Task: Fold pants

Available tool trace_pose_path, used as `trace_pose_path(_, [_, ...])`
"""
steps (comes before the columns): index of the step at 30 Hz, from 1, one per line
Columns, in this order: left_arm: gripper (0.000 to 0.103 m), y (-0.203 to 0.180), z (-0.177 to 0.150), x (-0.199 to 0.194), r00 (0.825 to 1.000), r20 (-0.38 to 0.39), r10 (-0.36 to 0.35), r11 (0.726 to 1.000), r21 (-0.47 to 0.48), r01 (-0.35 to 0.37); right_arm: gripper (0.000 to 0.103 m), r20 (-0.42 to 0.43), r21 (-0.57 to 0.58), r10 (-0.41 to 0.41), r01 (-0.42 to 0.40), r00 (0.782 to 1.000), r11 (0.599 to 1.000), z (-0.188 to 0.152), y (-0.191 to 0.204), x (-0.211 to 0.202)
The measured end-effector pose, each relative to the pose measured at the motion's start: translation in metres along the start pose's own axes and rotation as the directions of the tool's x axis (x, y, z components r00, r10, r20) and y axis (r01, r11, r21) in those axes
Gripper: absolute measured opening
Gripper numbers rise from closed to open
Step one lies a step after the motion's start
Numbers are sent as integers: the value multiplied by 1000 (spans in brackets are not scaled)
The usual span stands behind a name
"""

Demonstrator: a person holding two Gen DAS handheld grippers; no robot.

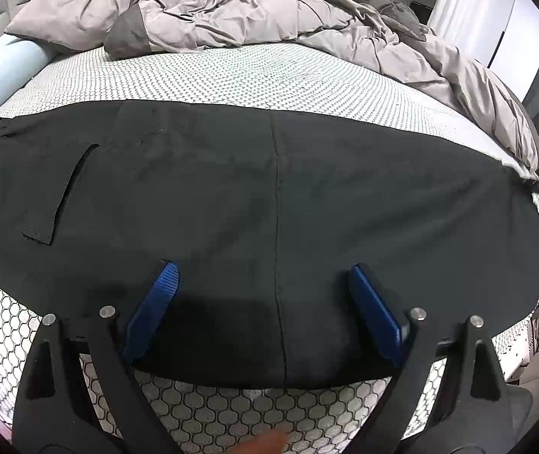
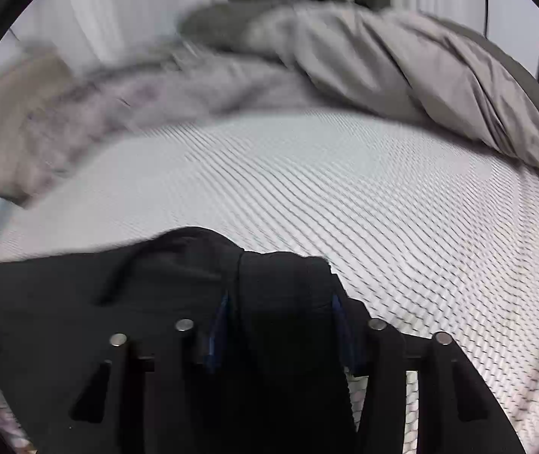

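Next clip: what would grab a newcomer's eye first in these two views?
The black pants spread flat across the honeycomb-patterned mattress fill the left wrist view, with the left hand-held gripper wide open above their near edge. In the blurred right wrist view, the right hand-held gripper has a bunched fold of the pants between its jaws. A rumpled grey duvet lies behind.
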State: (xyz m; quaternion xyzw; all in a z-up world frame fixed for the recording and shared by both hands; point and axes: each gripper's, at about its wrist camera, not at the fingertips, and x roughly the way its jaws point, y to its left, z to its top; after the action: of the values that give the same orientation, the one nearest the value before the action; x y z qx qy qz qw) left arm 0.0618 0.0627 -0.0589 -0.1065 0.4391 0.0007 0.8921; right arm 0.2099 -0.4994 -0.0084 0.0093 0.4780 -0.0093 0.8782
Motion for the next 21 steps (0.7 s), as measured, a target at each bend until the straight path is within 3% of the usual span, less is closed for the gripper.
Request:
trace_pose_path(2, [91,0,1,-1,1000,-2,5,1000,-5,-5,60,-43,-10,-52,51,998,999,-4,2,14])
trace_pose_path(3, [91,1,2,-2,1000,-2,11,1000,-8,-12,61,-14,20,-35,36,999,999,-5,0,8])
trace_pose_path(7, [94,-8,1,-16,1000,22,10,1000,8,-11,88,98,126,-16,4,995,992,-22,-12,-46])
trace_pose_path(10, [101,-30,-1,-26,999,48,-17,999,46,15,97,170,135,44,-67,984,989,-49,1,-90])
trace_pose_path(15, [102,-95,-5,-25,993,48,-106,982,160,97,100,108,-18,96,-94,990,995,-97,63,-105])
trace_pose_path(18, [102,-138,-11,-11,985,-10,-170,961,219,168,100,74,-164,120,-106,990,981,-116,123,-92])
trace_pose_path(21, [102,-165,-18,7,988,-59,-141,958,244,151,100,54,-235,188,-170,981,957,-129,169,-80])
